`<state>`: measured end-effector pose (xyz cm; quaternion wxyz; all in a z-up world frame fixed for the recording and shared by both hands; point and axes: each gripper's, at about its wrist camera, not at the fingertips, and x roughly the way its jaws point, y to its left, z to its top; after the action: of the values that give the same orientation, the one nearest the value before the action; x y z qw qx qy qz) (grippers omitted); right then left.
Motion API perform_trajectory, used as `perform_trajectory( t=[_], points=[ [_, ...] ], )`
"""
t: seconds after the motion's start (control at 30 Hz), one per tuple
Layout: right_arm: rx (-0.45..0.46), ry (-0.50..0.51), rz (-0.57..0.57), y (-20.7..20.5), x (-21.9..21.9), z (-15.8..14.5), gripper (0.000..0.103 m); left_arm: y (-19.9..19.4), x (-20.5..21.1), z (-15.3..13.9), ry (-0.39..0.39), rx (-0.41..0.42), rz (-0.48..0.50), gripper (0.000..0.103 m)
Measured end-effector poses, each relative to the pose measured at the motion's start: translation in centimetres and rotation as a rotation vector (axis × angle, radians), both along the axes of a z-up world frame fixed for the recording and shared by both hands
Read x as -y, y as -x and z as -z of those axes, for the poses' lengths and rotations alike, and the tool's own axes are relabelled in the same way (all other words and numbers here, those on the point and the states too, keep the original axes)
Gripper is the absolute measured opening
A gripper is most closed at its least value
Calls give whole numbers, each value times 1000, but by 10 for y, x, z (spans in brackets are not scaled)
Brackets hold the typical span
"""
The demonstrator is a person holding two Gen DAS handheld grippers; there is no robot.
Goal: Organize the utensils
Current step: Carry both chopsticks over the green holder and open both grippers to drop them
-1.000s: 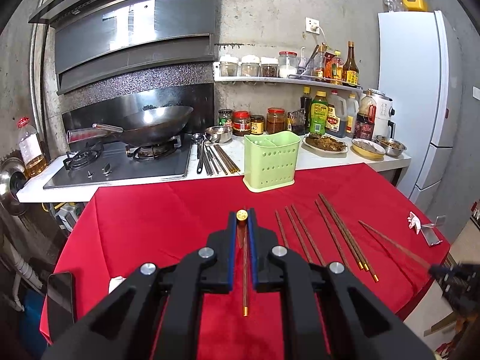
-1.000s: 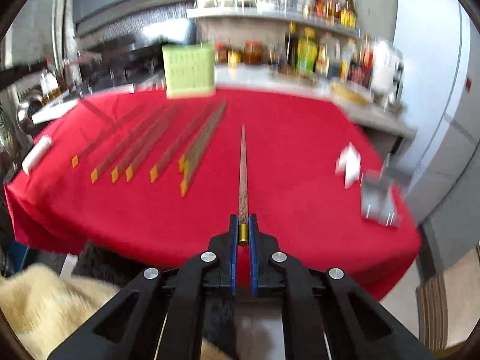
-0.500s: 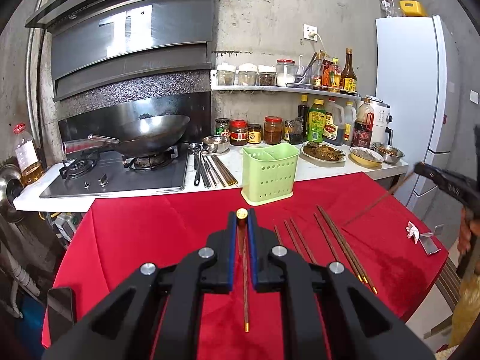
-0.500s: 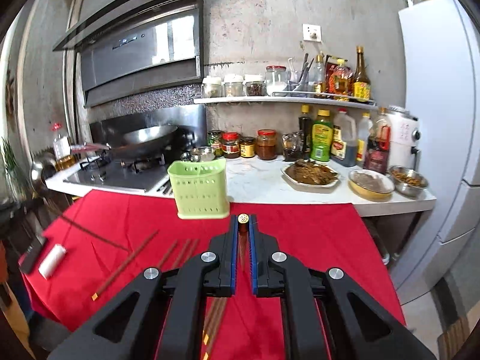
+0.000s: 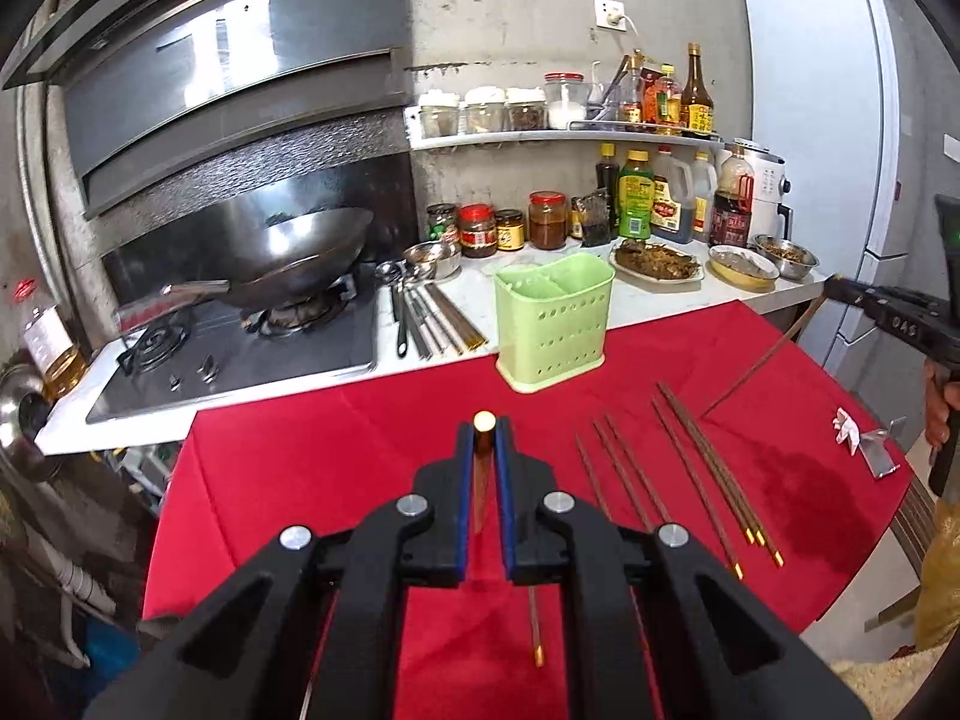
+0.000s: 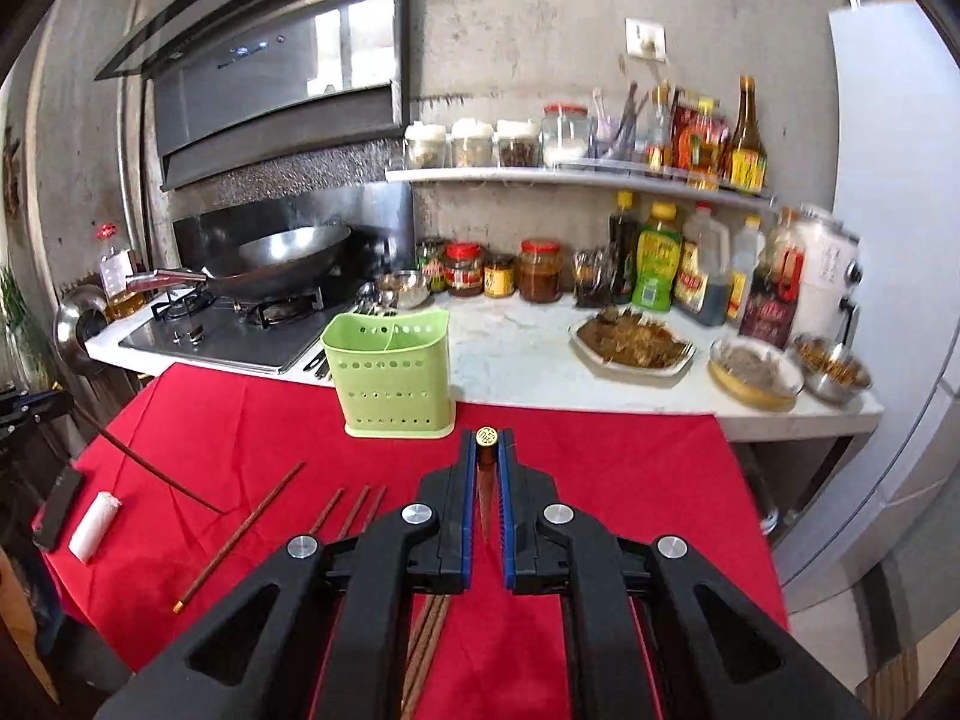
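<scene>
My left gripper (image 5: 483, 441) is shut on a brown chopstick (image 5: 483, 421), gold cap between the tips, held above the red tablecloth. My right gripper (image 6: 486, 449) is shut on another chopstick (image 6: 486, 438) in the same way; it also shows in the left wrist view (image 5: 864, 300) at the right edge, its chopstick (image 5: 762, 363) slanting down toward the cloth. The green perforated utensil holder (image 5: 555, 324) stands at the cloth's far edge, ahead of both grippers, and it shows in the right wrist view (image 6: 390, 375) too. Several loose chopsticks (image 5: 690, 474) lie on the cloth.
The white counter (image 6: 528, 354) behind carries a stove with a wok (image 5: 288, 255), metal utensils (image 5: 420, 318), jars, bottles and food dishes (image 6: 633, 345). A fridge (image 5: 822, 150) stands right. A white roll (image 6: 93, 525) and phone (image 6: 57, 507) lie at the cloth's left edge.
My right gripper lifted its chopstick off the cloth and swung up to face the holder and counter. My left gripper rose slightly and moved closer to the holder.
</scene>
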<state>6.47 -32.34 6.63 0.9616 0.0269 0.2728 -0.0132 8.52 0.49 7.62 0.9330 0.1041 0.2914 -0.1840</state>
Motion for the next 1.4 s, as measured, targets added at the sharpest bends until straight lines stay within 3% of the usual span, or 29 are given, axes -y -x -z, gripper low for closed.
perform_trajectory(
  t=[0.23,0.53,0.73,0.9,0.97,1.17,1.4],
  points=[
    [8,51,-10,-29,-10,-5,8,-37,3,-1,36,47,-19,7],
    [44,80,-17,-41,-27,12,7,-39,6,21,60,73,-36,7],
    [146,85,-33,-51,-32,-21,7,-42,16,-9,115,196,-13,7],
    [263,93,-59,-79,-43,-61,7,-68,43,-55,184,370,-25,7],
    [310,98,-64,-94,-49,-73,7,-85,55,-65,222,399,-18,7],
    [320,53,-94,-146,-50,-72,7,-133,92,-59,259,370,31,7],
    [232,9,-121,-175,-41,-18,7,-175,117,-8,217,268,54,7]
  ],
)
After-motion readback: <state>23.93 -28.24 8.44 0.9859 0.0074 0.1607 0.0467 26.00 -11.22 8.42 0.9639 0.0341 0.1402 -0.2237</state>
